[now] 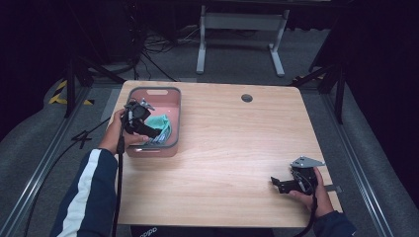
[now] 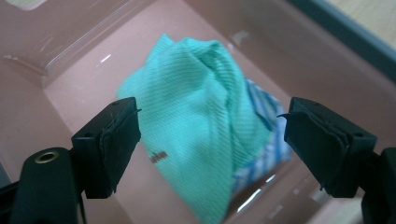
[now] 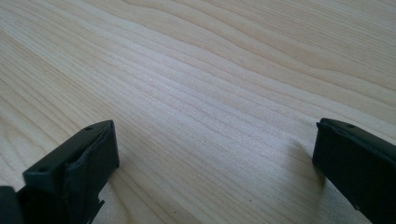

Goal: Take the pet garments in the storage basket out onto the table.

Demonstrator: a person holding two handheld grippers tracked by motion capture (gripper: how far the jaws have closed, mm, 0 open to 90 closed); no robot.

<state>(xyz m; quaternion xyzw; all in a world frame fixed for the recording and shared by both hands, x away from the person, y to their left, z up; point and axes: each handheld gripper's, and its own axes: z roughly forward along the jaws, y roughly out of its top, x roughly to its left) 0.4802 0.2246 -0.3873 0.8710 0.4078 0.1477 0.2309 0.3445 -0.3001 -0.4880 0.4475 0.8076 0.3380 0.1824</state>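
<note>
So there's a light wooden table (image 1: 232, 148) with a pink rectangular plastic bin with a grey rim (image 1: 170, 106) sitting at its far left corner. Inside the bin is a crumpled mint-green knit cloth (image 2: 196, 121), and tucked under its right edge there's a bit of blue-and-white patterned fabric (image 2: 264, 156) poking out. In the high view the green cloth sits toward the near right part of the bin.

The left gripper (image 2: 210, 140), black with two jaws, is held by the person's left hand (image 1: 118, 131) right over the bin's left side, pointing down into it. From its own camera the jaws are spread wide, one on each side of the green cloth, and neither looks like it's touching the fabric, though it's hard to tell how far above the cloth they are. The sleeve on that arm is dark blue with a white stripe (image 1: 86, 190).

The right gripper (image 1: 277, 183) is way over at the near right corner of the table, well apart from the bin, held in the right hand (image 1: 318, 195) with the grey three-cornered plate (image 1: 306, 162) on top. Its jaws are also spread wide, low over bare wood grain with nothing between them.

Small dark round hole (image 1: 246, 98) in the tabletop near the far edge. Floor around is grey carpet (image 1: 375, 163).
</note>
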